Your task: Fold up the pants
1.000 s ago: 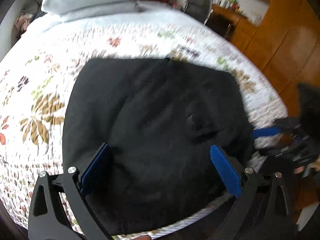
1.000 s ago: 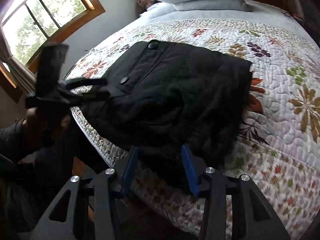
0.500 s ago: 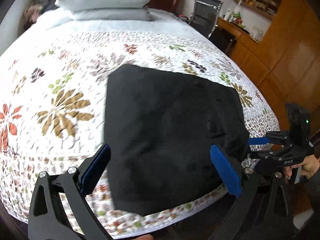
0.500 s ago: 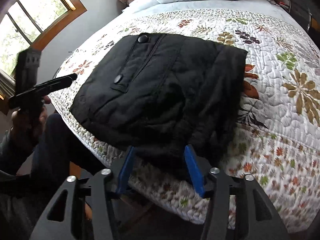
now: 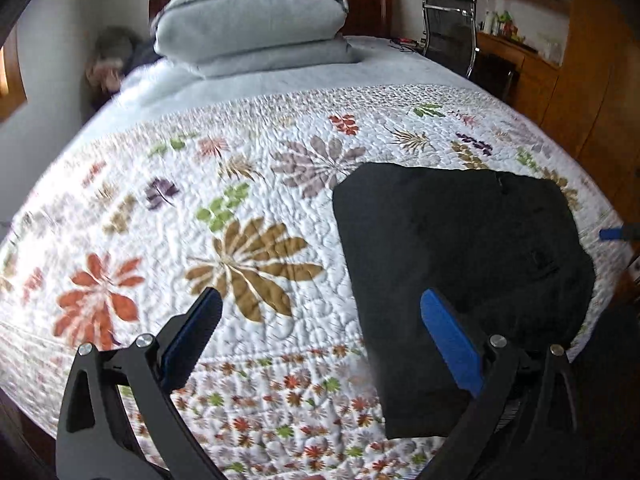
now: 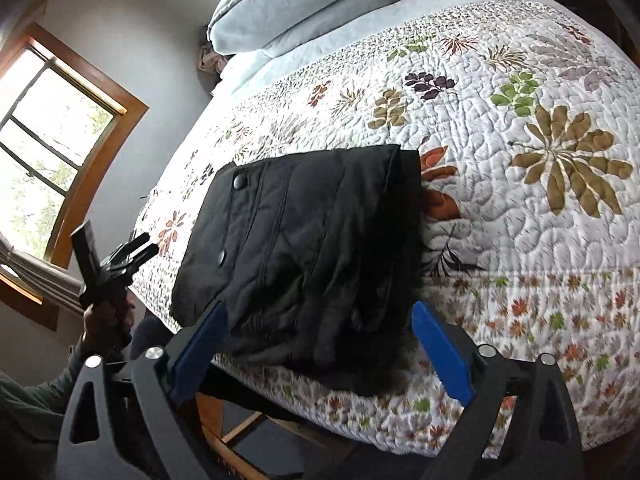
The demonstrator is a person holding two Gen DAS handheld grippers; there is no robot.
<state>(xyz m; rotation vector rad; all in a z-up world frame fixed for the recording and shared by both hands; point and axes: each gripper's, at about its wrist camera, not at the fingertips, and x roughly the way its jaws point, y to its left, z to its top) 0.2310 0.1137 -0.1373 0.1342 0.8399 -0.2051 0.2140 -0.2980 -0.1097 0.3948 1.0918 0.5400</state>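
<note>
The black pants [image 5: 460, 264] lie folded into a thick square on the floral quilt [image 5: 248, 208], near the bed's front edge; in the right wrist view the pants [image 6: 304, 248] show two snap buttons. My left gripper [image 5: 320, 324] is open and empty, above the quilt just left of the pants. My right gripper [image 6: 320, 336] is open and empty, with its jaws standing on either side of the pants' near edge, above the bed's edge. The left gripper also shows at the left of the right wrist view [image 6: 136, 250], held in a hand.
Stacked grey pillows [image 5: 252, 28] lie at the head of the bed. A black office chair [image 5: 450, 28] and wooden cabinets [image 5: 568, 92] stand at the far right. A wood-framed window [image 6: 52, 136] is on the left wall. Floor lies below the bed edge.
My left gripper has swung left and drawn back, so the pants now sit at the right of its view. My right gripper has opened wider and pulled back from the pants.
</note>
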